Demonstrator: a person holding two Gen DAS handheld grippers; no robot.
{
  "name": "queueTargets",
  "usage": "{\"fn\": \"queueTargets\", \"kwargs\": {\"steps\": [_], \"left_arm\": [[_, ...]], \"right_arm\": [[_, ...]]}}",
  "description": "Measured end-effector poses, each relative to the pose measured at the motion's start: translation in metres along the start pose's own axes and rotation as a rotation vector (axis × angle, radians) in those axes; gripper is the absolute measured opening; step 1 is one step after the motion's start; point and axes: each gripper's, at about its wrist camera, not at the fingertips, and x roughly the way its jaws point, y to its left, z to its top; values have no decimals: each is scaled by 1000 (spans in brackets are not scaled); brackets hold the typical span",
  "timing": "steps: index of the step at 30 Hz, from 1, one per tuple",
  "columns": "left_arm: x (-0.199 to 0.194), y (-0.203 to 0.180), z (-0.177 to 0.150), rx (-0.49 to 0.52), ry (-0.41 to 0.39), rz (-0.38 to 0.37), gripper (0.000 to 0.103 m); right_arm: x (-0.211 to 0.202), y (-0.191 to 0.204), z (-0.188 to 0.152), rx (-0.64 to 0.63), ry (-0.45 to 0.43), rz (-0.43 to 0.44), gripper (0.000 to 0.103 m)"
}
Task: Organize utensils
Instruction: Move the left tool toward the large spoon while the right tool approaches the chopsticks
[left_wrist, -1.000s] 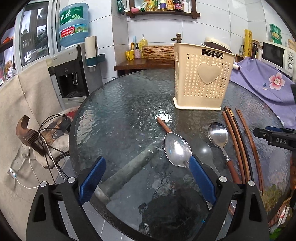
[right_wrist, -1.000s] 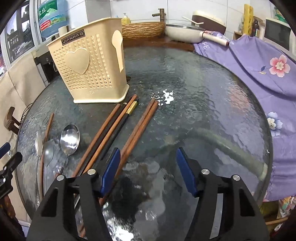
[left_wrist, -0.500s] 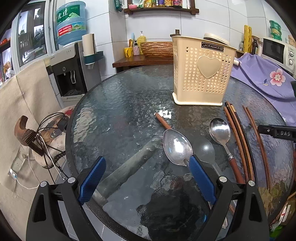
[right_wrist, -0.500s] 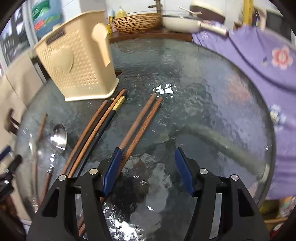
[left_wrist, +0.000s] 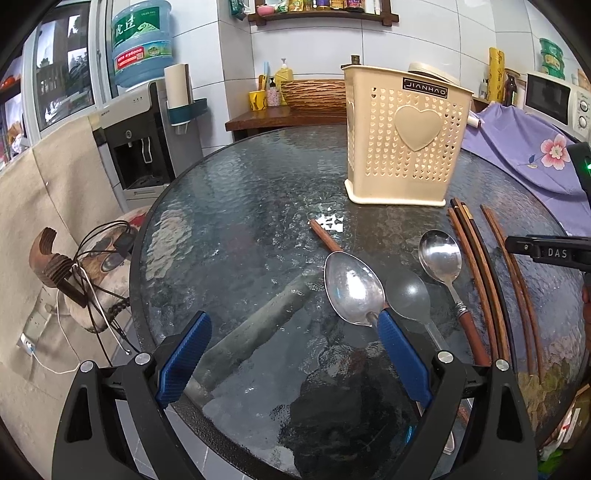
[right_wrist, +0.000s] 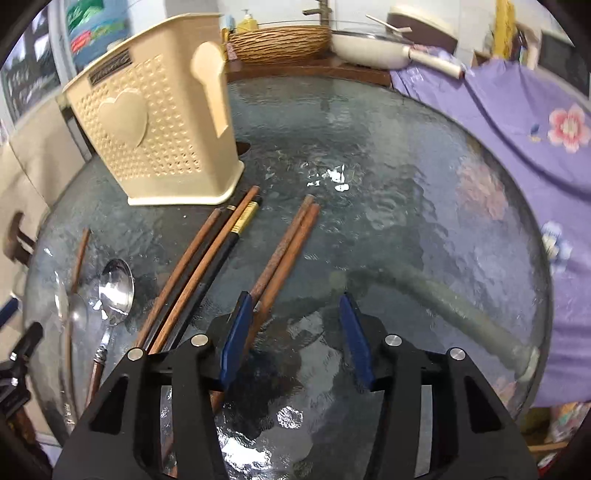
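Fingers on both my grippers stand wide apart and grip nothing, low in each frame over the round glass table (left_wrist: 229, 206). My left gripper (left_wrist: 293, 354) shows blue pads (left_wrist: 183, 356), the right-hand pad just overlapping the base of a large steel spoon (left_wrist: 352, 288) at centre frame. Beside that spoon lies a darker spoon (left_wrist: 408, 297), then a third spoon with a brown handle (left_wrist: 441, 256), all with bowls pointing toward the cream perforated holder (left_wrist: 404, 134) standing upright in the upper right of the left view. A single brown chopstick (left_wrist: 325, 236) pokes out from behind the large spoon. Right of the spoons, a bundle of chopsticks (left_wrist: 476, 269) runs down the frame, with another pair (left_wrist: 511, 273) further right. My right gripper (right_wrist: 295, 334) hovers at bottom centre of its view, its left pad (right_wrist: 236, 332) overlapping the near part of the brown chopstick pair (right_wrist: 288, 243). Left of that pair the dark bundle (right_wrist: 207, 266) points toward the holder (right_wrist: 155, 133) in the upper left, its tips close to the base. A purple floral cloth (right_wrist: 517, 122) fills the right edge.
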Motion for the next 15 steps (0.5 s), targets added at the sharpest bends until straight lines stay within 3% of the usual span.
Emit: {"fn": "queueTargets", "kwargs": {"steps": [9,15], "left_arm": [[-2,-4,-2,10,-2,-12,89],[2,1,0,-6,19,-11,89]], "right_arm": [[8,-5,0,-14,36,23,49],[18,-2,6,-46,55,33,40]]}}
